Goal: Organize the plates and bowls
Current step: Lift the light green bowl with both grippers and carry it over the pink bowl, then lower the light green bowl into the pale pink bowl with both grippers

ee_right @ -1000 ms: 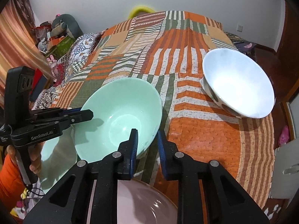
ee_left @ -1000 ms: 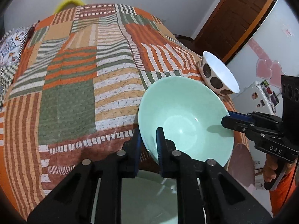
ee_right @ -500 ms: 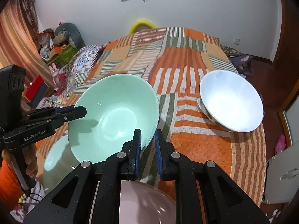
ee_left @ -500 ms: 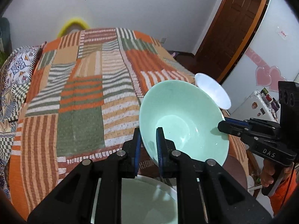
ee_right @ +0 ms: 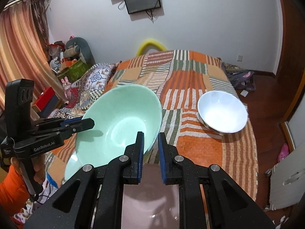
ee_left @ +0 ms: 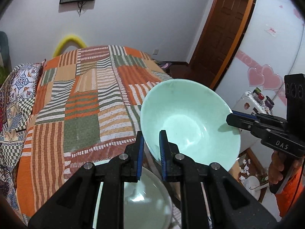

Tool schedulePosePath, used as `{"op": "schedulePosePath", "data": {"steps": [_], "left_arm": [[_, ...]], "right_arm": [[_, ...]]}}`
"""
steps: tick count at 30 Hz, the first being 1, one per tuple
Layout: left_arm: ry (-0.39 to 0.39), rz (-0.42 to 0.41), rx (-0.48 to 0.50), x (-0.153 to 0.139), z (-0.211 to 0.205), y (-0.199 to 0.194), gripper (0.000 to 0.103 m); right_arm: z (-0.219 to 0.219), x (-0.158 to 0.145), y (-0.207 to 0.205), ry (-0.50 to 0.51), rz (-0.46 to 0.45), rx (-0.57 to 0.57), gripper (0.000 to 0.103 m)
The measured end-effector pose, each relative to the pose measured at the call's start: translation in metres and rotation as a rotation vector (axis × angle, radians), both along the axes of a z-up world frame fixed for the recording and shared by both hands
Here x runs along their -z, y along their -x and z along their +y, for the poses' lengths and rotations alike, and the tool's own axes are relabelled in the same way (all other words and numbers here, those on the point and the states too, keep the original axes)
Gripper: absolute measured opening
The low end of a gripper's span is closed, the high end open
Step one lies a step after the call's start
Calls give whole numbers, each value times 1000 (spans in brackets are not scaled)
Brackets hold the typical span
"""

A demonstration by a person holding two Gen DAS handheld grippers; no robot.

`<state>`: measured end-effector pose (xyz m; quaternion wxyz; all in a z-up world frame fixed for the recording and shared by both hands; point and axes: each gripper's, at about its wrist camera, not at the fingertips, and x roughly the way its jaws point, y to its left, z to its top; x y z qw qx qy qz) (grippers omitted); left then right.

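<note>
Bowls are being sorted: the mint-green bowl (ee_left: pixel 190 122) is hanging in the air off the bed's (ee_left: pixel 80 103) near edge, tilting its mouth toward both cameras. The left gripper (ee_left: pixel 150 148) and right gripper (ee_right: pixel 150 148) are each clamping their fingers on opposite rims. The white bowl (ee_right: pixel 222 112) is sitting near the bed's right edge. Plates below, a pale green plate (ee_left: pixel 144 200) and perhaps a pink one (ee_right: pixel 150 194), are being cut off by the fingers.

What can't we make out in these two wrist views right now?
- Left wrist: the white bowl is hidden behind the green bowl.
- Left wrist: the pale plate below is partly covered by the left gripper.
- Right wrist: the pink dish is mostly hidden under the right gripper; its shape is unclear.
- Right wrist: the white bowl shows little of its outside, so its pattern is unreadable.
</note>
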<state>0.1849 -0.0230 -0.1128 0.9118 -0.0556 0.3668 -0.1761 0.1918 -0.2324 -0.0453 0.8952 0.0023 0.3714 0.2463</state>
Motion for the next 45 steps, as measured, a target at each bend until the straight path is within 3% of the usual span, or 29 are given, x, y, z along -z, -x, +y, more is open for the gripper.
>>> {"op": "schedulePosePath", "data": {"steps": [5,18,38,45], "left_arm": [[2,-16,18,-7,-10,28,15],[-8,32,70,12,-44,70,15],[-148,124,102,64,-82,63,15],[-142,154,85,73,-74,54,15]], "right_arm": [[-8,-5,24,3,-20,6,14],[-38,21,70,-9,51,58,14],[-64,78,74,-31,191,116,14],[-55,85,71,-6,205,102,14]]}}
